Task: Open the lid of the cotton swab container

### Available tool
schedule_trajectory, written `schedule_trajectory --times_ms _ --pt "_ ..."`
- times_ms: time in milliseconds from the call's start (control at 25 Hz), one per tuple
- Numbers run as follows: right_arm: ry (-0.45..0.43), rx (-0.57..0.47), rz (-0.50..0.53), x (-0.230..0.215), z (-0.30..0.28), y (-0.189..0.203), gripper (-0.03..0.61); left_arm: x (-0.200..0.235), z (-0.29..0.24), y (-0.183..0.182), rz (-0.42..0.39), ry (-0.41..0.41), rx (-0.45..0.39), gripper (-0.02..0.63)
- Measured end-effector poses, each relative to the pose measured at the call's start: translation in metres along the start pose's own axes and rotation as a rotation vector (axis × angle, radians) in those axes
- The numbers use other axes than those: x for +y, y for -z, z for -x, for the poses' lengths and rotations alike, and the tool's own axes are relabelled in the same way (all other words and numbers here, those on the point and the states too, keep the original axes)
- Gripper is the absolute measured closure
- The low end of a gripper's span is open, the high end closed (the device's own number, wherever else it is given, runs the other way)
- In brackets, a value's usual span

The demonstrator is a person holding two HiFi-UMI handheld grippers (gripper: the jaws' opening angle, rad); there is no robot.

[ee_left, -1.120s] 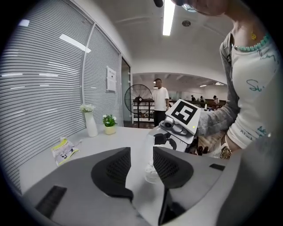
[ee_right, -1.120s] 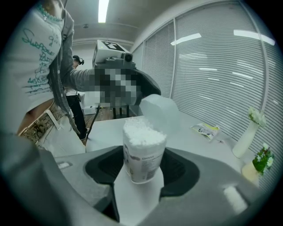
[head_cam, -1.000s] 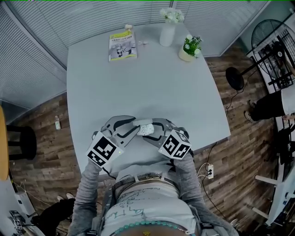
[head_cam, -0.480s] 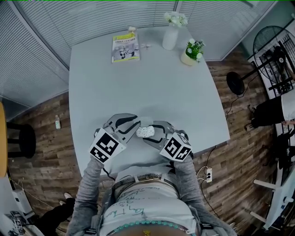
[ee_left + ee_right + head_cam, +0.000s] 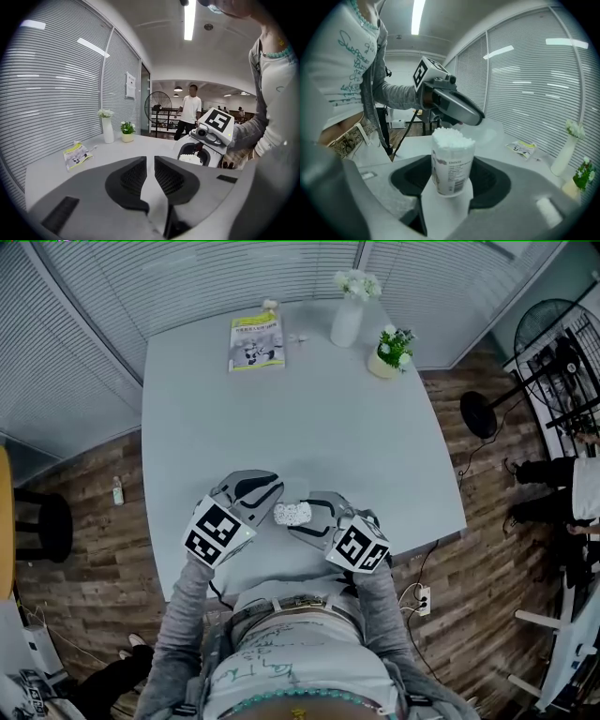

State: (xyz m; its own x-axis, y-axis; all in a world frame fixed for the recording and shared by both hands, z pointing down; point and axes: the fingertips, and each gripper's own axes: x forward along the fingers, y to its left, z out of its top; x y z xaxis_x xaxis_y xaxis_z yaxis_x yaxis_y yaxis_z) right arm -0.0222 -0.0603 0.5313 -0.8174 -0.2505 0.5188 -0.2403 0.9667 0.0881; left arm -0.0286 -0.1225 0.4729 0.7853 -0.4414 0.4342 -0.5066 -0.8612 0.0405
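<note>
The cotton swab container [image 5: 451, 161] is a clear tube with a printed label, standing upright with no lid and white swab heads showing at the top. My right gripper [image 5: 450, 174] is shut on its lower part, low over the table's near edge [image 5: 292, 513]. A clear round lid [image 5: 487, 133] shows just beyond the left gripper's tips; I cannot tell whether it touches them. My left gripper [image 5: 150, 161] is a little left of the container [image 5: 190, 158]. Its jaws are closing to a narrow gap, and nothing shows between them.
The grey table [image 5: 281, 418] has a yellow booklet [image 5: 256, 340], a white vase of flowers [image 5: 349, 315] and a small potted plant [image 5: 389, 351] along its far edge. A fan [image 5: 562, 324] and a rack stand at the right. A person [image 5: 190, 112] stands beyond the table.
The left gripper's jaws have drawn closer together and it has shifted slightly left of the container. The right gripper and the container have dropped a little toward the near edge.
</note>
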Motion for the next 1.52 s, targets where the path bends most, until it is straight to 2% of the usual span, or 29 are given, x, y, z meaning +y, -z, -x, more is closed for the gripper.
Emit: schedule_trajectory --times_ms 400,880,1320,1520 --pt "-0.009 -0.024 0.001 0.003 0.002 -0.004 0.345 -0.001 -0.002 0.002 0.060 0.007 0.005 0.565" --pt "-0.018 -0.032 0.008 0.005 0.005 -0.001 0.348 -0.005 -0.005 0.004 0.068 -0.005 0.008 0.565" --pt "-0.018 -0.072 -0.022 -0.003 0.009 0.001 0.356 -0.004 -0.003 -0.003 0.067 -0.038 -0.072 0.552" --pt "-0.015 -0.111 -0.053 -0.011 0.010 0.000 0.365 -0.004 0.012 -0.007 0.138 -0.001 -0.168 0.477"
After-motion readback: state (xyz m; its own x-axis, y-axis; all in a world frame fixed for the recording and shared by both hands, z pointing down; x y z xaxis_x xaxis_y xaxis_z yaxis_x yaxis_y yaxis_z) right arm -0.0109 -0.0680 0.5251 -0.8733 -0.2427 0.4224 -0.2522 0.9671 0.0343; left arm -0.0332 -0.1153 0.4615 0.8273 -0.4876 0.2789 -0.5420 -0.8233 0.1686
